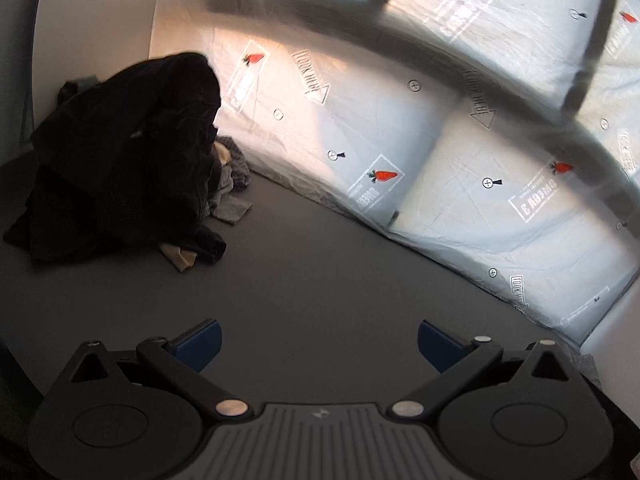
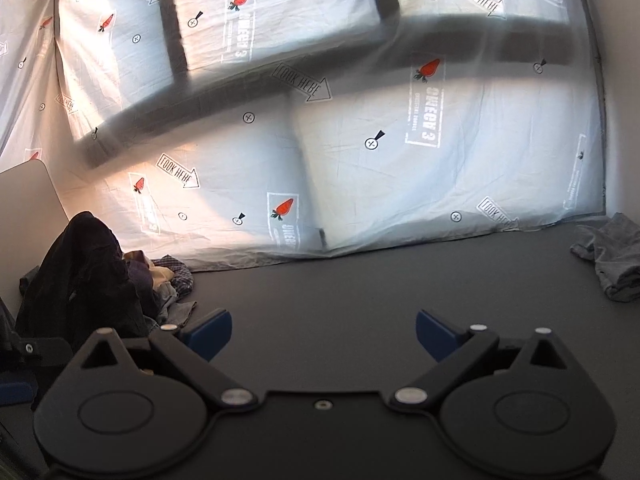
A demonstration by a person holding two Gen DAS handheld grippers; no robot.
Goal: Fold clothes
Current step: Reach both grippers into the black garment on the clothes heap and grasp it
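Observation:
A heap of unfolded clothes (image 1: pixel 120 160), topped by a large black garment, lies at the far left of the grey table (image 1: pixel 320 264); beige, grey and checked pieces poke out beside it. The heap also shows in the right wrist view (image 2: pixel 88 280). A crumpled grey garment (image 2: pixel 612 256) lies at the far right of the table. My left gripper (image 1: pixel 319 344) is open and empty, above the bare table, right of the heap. My right gripper (image 2: pixel 323 334) is open and empty over the table middle.
A white printed sheet (image 1: pixel 400 120) with carrot and arrow marks hangs behind the table along its far edge. A white panel (image 1: pixel 96 12) stands at the back left behind the heap. The left gripper's body (image 2: pixel 24 354) shows at the left edge of the right wrist view.

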